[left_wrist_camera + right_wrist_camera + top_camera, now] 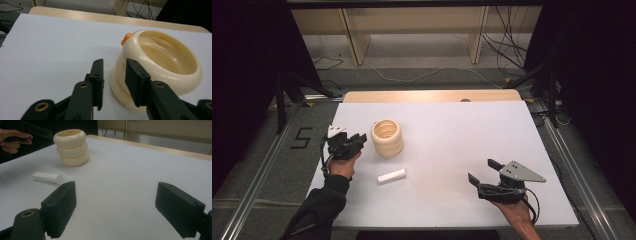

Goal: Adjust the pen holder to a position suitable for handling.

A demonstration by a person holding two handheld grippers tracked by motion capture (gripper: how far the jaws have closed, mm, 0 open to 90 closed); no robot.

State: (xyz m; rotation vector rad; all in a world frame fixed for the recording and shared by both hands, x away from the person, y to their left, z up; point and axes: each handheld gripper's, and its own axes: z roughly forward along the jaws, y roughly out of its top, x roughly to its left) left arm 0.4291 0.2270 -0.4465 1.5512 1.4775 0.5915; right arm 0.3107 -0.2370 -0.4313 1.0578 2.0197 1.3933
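The white table sheet (447, 145) covers the tabletop nearly to its near edge, where the two forearms come in. The right gripper (484, 172) rests low at the near right, jaws spread wide with nothing between them and bare sheet ahead of it. At the near middle lies a small white cylinder (391, 175) on its side, well apart from both grippers. Farther back on the left, the left gripper (360, 138) sits just beside the stack of cream rings (387, 137); in the left gripper view its jaws stand narrow, with nothing between them, one pad just in front of the stack's side, contact not discernible. A small orange piece (126, 38) shows at the top ring's far rim. The stack stands upright, left of centre. Right of the stack the sheet lies open to its right edge. Beyond the sheet a strip of bare wood (432, 95) runs along the far edge, then grey floor with cables (507, 50) and wooden shelf legs (357, 42)
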